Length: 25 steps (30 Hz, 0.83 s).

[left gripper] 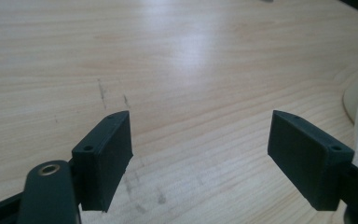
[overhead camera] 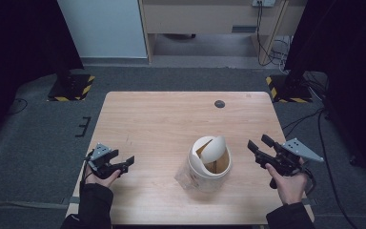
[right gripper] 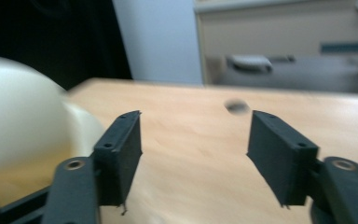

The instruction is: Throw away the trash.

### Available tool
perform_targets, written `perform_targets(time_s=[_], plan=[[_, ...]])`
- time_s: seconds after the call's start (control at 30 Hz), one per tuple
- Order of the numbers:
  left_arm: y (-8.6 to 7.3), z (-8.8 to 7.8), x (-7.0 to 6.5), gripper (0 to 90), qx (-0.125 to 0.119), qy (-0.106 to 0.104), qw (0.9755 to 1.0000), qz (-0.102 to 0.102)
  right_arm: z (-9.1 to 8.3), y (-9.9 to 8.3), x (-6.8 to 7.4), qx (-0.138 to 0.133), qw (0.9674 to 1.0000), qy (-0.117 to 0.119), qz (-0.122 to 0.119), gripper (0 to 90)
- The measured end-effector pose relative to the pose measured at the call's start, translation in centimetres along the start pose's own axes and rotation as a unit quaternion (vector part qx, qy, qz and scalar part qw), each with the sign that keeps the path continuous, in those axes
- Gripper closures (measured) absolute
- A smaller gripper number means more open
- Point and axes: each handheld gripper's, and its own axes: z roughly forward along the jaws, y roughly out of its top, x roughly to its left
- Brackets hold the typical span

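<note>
Pale wood-grain table (overhead camera: 157, 124), rounded cream bin (overhead camera: 209, 164) (swing lid tilted).

A lab or recording room set up for filming: a lone wooden desk (overhead camera: 162, 124) stands on grey carpet (overhead camera: 33, 143), flanked by black stands on bases (overhead camera: 71, 88) edged with yellow-and-black hazard tape near its far corners. Dark curtains (overhead camera: 19, 43) hang at both sides, cables (overhead camera: 314, 119) trail over the floor, and a pale wooden cabinet (overhead camera: 209, 19) stands behind
</note>
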Motion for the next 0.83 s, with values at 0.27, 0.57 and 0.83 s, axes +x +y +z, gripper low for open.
perform_targets(time_s=[0.27, 0.57, 0.83], plan=[[-0.6, 1.1, -0.1, 19.6, 0.059, -0.010, 0.9981, 0.012, 2.1, -4.3, -3.0, 0.092, 0.9949, -0.043, -0.002, 22.3], [-1.3, 2.0, 0.2, 15.8, 0.112, -0.002, 0.9933, 0.028, 3.3, -7.0, -4.4, 0.198, 0.9776, -0.065, -0.029, 17.2], [-1.8, 2.5, 0.6, 12.8, 0.141, 0.003, 0.9897, 0.027, 2.9, -7.6, -6.1, 0.209, 0.9741, -0.084, -0.019, 15.3]])
